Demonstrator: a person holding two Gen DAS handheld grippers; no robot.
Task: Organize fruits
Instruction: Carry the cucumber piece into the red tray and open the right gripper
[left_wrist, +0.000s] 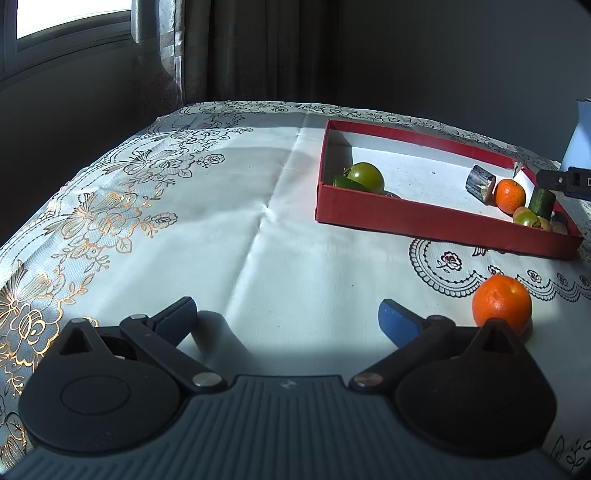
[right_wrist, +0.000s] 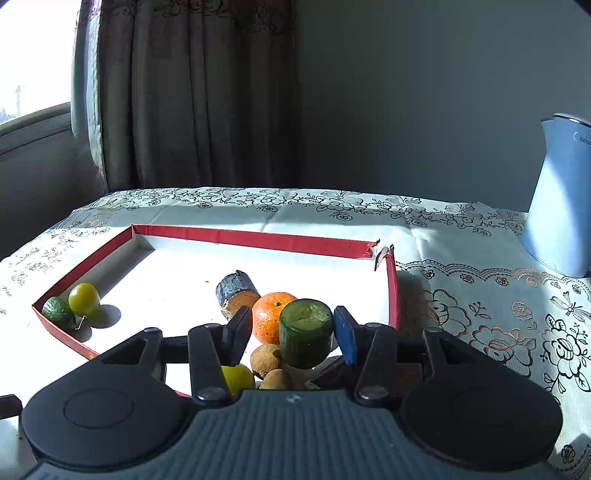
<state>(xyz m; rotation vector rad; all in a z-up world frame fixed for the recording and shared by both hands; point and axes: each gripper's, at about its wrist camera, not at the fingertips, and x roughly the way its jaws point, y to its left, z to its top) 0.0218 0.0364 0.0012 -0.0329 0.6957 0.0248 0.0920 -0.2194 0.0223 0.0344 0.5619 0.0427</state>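
Note:
A shallow red box with a white floor holds the fruit. In its near right corner a cut cucumber piece stands upright between the fingers of my right gripper. The blue right pad is at its side and the left finger stands clear, so the jaws are open. Behind the cucumber lie a mandarin and a dark cut chunk. Small brown fruits and a yellow one sit below. My left gripper is wide open over bare cloth, with a loose orange to its right.
A green tomato and a small dark green fruit sit in the box's far left corner. A pale blue kettle stands at the table's right. The box's back right corner is torn. A curtain and a window lie beyond the table's far edge.

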